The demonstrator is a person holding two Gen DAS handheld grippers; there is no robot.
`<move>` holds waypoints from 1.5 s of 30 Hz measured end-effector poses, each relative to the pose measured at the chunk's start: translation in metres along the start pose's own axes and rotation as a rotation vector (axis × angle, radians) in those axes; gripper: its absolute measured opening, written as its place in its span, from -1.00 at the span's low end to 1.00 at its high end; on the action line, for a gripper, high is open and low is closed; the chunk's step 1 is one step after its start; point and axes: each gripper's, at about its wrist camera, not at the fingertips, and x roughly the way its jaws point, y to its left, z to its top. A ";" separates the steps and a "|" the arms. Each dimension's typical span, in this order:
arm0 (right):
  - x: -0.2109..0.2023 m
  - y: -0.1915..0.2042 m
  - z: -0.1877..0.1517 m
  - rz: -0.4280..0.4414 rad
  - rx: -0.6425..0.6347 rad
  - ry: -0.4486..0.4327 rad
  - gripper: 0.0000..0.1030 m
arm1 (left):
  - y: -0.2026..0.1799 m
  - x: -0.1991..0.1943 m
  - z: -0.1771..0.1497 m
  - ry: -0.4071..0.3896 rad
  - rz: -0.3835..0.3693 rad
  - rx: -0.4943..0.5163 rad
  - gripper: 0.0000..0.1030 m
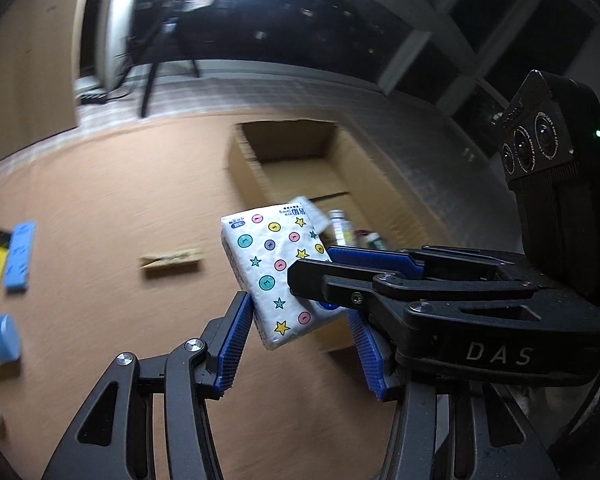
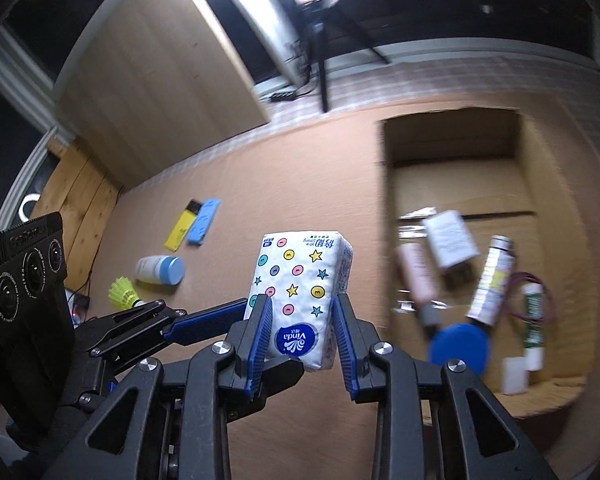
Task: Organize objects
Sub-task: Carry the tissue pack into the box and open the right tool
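Note:
A white tissue pack (image 1: 274, 264) (image 2: 300, 280) printed with coloured dots and stars hangs tilted above the brown table, just short of an open cardboard box (image 1: 296, 168) (image 2: 456, 176). My right gripper (image 2: 302, 320) is shut on it, a blue pad against each long side. My left gripper (image 1: 300, 332) is shut on the same pack from the other side, and its left pad touches the pack's edge. In the left wrist view the right gripper's fingers (image 1: 376, 260) cross over the pack's right corner and hide it.
Inside the box lie a blue round lid (image 2: 458, 346), several tubes and a small white carton (image 2: 452, 244). On the table to the left are a yellow card (image 2: 180, 228), a blue block (image 2: 203, 222), a blue-capped bottle (image 2: 160, 270), a yellow shuttlecock (image 2: 122, 292) and a wooden clothespin (image 1: 172, 262).

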 end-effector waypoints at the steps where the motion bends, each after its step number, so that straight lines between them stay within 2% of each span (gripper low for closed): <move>1: -0.005 -0.007 -0.001 -0.008 0.008 -0.006 -0.44 | -0.007 0.004 0.002 0.003 -0.006 0.012 0.03; 9: -0.034 -0.057 -0.009 -0.055 0.086 -0.040 -0.44 | -0.058 0.038 0.013 0.038 -0.051 0.093 0.03; 20: -0.044 -0.085 -0.013 -0.078 0.121 -0.047 -0.44 | -0.085 0.059 0.015 0.064 -0.059 0.133 0.03; 22: -0.044 -0.085 -0.013 -0.081 0.115 -0.046 -0.44 | -0.084 0.060 0.015 0.074 -0.046 0.139 0.10; 23: -0.044 -0.084 -0.013 -0.082 0.108 -0.050 -0.36 | -0.083 0.061 0.014 0.083 -0.032 0.137 0.21; 24: -0.045 -0.084 -0.013 -0.086 0.103 -0.051 -0.22 | -0.081 0.062 0.014 0.085 -0.023 0.133 0.31; 25: -0.045 -0.084 -0.013 -0.095 0.105 -0.053 0.01 | -0.080 0.062 0.014 0.083 -0.020 0.131 0.33; 26: -0.045 -0.084 -0.013 -0.104 0.113 -0.065 0.09 | -0.077 0.061 0.014 0.083 -0.018 0.128 0.34; 37: -0.040 -0.075 -0.010 -0.092 0.111 -0.069 0.09 | -0.047 0.038 0.010 0.052 0.009 0.073 0.34; 45: -0.024 -0.046 -0.004 -0.060 0.063 -0.049 0.09 | -0.002 0.008 -0.001 0.016 0.071 -0.018 0.34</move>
